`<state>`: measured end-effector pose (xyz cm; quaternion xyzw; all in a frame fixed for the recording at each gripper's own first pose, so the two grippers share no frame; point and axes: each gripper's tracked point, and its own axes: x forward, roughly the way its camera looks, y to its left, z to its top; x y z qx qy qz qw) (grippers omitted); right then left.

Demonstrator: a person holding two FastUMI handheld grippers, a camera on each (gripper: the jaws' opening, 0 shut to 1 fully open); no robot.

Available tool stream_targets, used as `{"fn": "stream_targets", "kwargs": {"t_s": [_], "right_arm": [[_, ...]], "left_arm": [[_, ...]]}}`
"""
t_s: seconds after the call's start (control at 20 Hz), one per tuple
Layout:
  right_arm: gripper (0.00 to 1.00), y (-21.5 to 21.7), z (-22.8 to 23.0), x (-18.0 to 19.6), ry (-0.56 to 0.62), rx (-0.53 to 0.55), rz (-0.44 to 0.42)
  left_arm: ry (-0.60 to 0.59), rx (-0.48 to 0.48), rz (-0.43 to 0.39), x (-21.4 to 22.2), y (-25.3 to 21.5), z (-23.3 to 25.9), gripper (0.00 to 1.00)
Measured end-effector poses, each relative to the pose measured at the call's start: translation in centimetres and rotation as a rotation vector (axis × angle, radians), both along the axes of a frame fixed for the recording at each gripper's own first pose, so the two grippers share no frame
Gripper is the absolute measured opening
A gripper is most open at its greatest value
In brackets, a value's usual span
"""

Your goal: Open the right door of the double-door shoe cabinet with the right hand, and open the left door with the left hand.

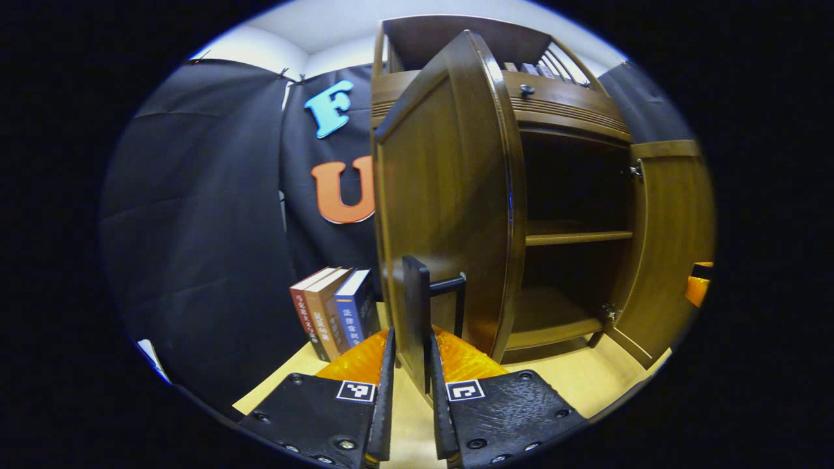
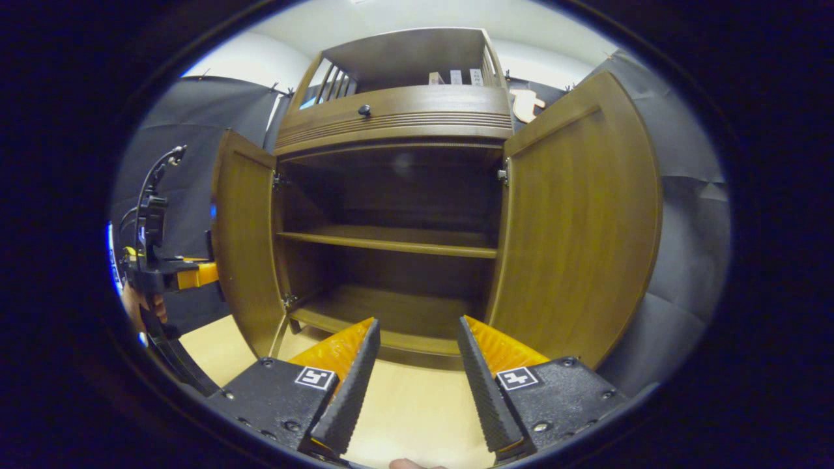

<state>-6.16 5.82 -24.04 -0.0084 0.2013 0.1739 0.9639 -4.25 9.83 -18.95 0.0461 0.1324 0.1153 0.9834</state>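
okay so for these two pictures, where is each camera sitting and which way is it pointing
Left gripper view: rides on the left claw, shut on the handle of the open left door; faces that door's front at close range, books beside it.
Right gripper view: rides on the open right claw, held back from the cabinet, facing straight into its empty shelves; a hand holds the other claw at the left.
Shared: both open doors, the top drawer knob.

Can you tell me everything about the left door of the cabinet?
The left door looks like brown polished wood with a framed flat panel. It stands swung wide open on its hinges, upright, showing the shelves inside. Its dark bar handle sits between the left hand-held gripper's fingers, which are closed on it. In the right gripper view the door stands beside the open cabinet.
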Motion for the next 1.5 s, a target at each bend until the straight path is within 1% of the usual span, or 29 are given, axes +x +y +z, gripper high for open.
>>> {"fn": "stream_targets", "kwargs": {"t_s": [0.05,0.15,0.2,0.25,0.35,0.4,0.45,0.5,0.6,0.65,0.7,0.75,0.8,0.85,0.9,1.0,1.05,1.1,1.15,1.2,1.25,1.3,1.4,1.5], "right_arm": [[0.79,0.3,0.1,0.2,-0.003,0.003,0.000],[0.77,1.1,0.3,0.3,-0.006,0.005,0.009],[0.79,1.5,0.3,0.4,-0.007,0.004,0.012],[0.79,1.8,0.3,0.5,-0.007,0.004,0.014],[0.80,2.3,0.2,0.7,-0.003,0.003,0.019],[0.77,2.6,0.2,0.7,-0.001,0.002,0.020],[0.77,2.8,0.2,0.8,0.000,0.003,0.020],[0.77,3.1,0.2,0.8,0.001,0.001,0.021],[0.77,3.6,0.2,0.9,0.001,-0.002,0.025],[0.77,3.8,0.2,1.1,0.003,-0.002,0.027],[0.77,4.0,0.1,1.1,0.005,-0.002,0.030],[0.77,4.2,0.1,1.2,0.007,-0.002,0.032],[0.80,4.4,0.1,1.2,0.008,0.001,0.035],[0.80,4.6,0.1,1.3,0.009,0.002,0.037],[0.77,4.9,0.1,1.3,0.015,0.006,0.044],[0.77,5.4,0.2,1.1,0.024,0.010,0.060],[0.80,5.5,0.6,1.1,0.018,0.013,0.063],[0.80,5.5,0.9,1.1,0.012,0.015,0.064],[0.77,5.5,1.2,1.2,0.007,0.020,0.066],[0.77,5.4,1.5,1.2,0.004,0.024,0.064],[0.80,5.3,2.0,1.3,0.001,0.028,0.061],[0.80,5.2,2.5,1.4,-0.006,0.033,0.052],[0.79,4.6,4.1,1.6,-0.026,0.054,0.032],[0.84,4.1,5.9,2.0,-0.056,0.080,0.022]], "left_arm": [[-0.003,-0.007,0.023,-0.4,0.9,0.1,0.25],[0.003,-0.022,0.038,-0.6,2.2,-0.1,0.25],[0.018,-0.039,0.054,-1.2,2.7,-0.5,0.34],[0.019,-0.055,0.061,-1.4,3.3,-0.6,0.05],[0.016,-0.067,0.068,-1.4,4.0,-0.7,0.30],[0.019,-0.072,0.067,-1.5,4.1,-0.7,0.18],[0.021,-0.076,0.064,-1.7,4.3,-0.7,0.32],[0.025,-0.076,0.062,-1.9,4.5,-0.7,0.22],[0.040,-0.094,0.051,-2.6,4.8,-1.0,0.26],[0.046,-0.093,0.058,-3.1,5.3,-1.1,0.25],[0.047,-0.089,0.071,-3.7,5.9,-1.1,0.33],[0.048,-0.092,0.085,-4.2,6.5,-1.3,0.33],[0.047,-0.087,0.113,-4.6,7.5,-1.2,0.22],[0.049,-0.092,0.129,-5.3,8.1,-1.4,0.19],[0.059,-0.102,0.145,-5.8,8.8,-1.7,0.19],[0.059,-0.114,0.186,-6.9,9.9,-1.5,0.20],[0.059,-0.113,0.203,-7.4,10.4,-1.5,0.20],[0.057,-0.119,0.211,-7.9,10.5,-1.3,0.20],[0.051,-0.117,0.217,-8.2,10.5,-1.2,0.20],[0.051,-0.121,0.215,-8.3,10.0,-1.1,0.20],[0.041,-0.121,0.214,-8.3,9.3,-0.9,0.20],[0.035,-0.121,0.198,-8.0,8.2,-0.7,0.20],[0.015,-0.080,0.159,-7.0,5.6,0.3,0.20],[-0.020,-0.001,0.105,-5.7,2.7,2.0,0.20]]}}
